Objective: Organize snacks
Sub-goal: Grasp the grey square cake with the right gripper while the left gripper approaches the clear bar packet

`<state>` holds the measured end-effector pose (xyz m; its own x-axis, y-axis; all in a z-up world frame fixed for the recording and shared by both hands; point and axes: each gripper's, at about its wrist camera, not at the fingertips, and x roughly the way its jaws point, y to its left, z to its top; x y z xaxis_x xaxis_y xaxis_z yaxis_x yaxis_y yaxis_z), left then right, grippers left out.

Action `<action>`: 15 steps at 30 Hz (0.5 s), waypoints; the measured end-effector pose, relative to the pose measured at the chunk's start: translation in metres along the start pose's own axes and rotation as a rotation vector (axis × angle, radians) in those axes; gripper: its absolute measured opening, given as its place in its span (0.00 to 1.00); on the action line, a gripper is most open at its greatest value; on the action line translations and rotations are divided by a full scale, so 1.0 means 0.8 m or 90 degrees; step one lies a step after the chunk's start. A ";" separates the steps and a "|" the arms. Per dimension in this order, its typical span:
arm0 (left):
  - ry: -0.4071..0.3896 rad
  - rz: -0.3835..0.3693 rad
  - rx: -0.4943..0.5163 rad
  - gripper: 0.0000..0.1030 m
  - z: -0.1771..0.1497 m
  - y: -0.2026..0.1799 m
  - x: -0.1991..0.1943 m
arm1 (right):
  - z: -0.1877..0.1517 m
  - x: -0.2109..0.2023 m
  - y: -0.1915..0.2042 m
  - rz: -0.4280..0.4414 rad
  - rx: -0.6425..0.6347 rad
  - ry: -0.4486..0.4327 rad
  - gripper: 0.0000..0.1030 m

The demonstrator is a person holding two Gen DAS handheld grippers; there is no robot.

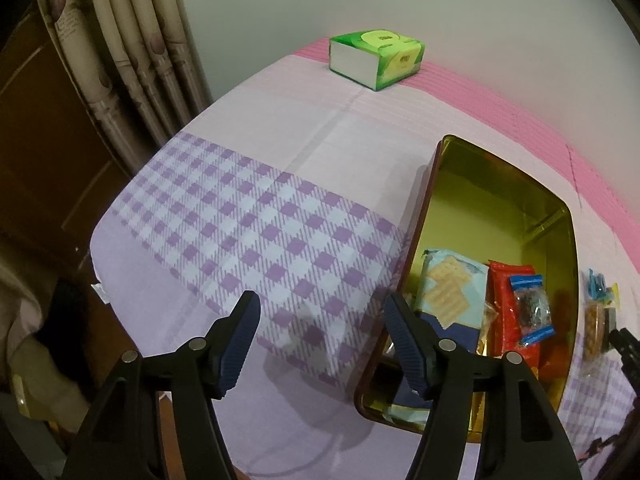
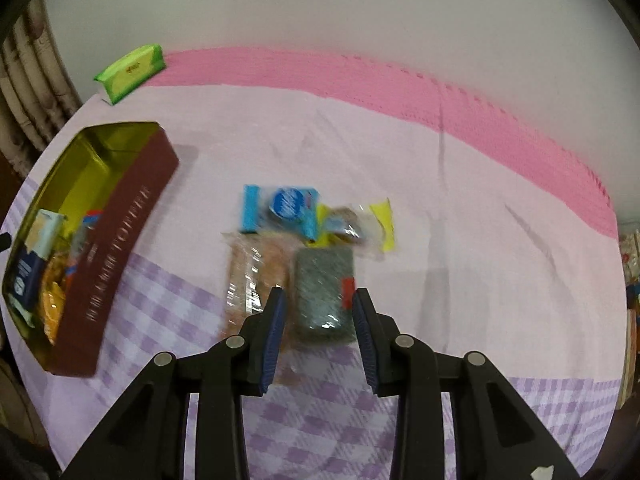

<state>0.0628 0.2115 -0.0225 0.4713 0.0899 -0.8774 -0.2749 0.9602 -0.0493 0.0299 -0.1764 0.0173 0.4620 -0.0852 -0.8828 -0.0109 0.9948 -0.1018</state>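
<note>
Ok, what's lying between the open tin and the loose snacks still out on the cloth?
Nothing: in the right wrist view, only bare tablecloth separates the tin from the snack pile.

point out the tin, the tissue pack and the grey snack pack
tin [image 2: 120, 240], right wrist view, on its maroon side wall
tissue pack [image 1: 376, 58], left wrist view, on its green top
grey snack pack [image 2: 322, 292], right wrist view, on its middle

Table [image 1: 280, 128] bears tin [image 1: 428, 184], tissues [image 1: 376, 58], snacks [image 2: 324, 292].
</note>
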 end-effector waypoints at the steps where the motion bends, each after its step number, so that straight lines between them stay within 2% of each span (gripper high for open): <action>1: -0.002 0.000 0.002 0.64 0.000 -0.001 -0.001 | -0.001 0.004 -0.003 0.006 0.003 0.002 0.32; 8: 0.000 0.012 0.019 0.64 -0.004 -0.017 -0.005 | -0.007 0.019 -0.011 0.034 0.006 -0.010 0.33; 15: -0.004 0.004 0.063 0.64 -0.010 -0.057 -0.023 | -0.010 0.032 -0.017 0.051 0.014 -0.027 0.33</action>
<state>0.0598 0.1636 -0.0082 0.4748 0.0975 -0.8747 -0.1943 0.9809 0.0039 0.0346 -0.1924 -0.0080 0.4970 -0.0029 -0.8677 -0.0303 0.9993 -0.0206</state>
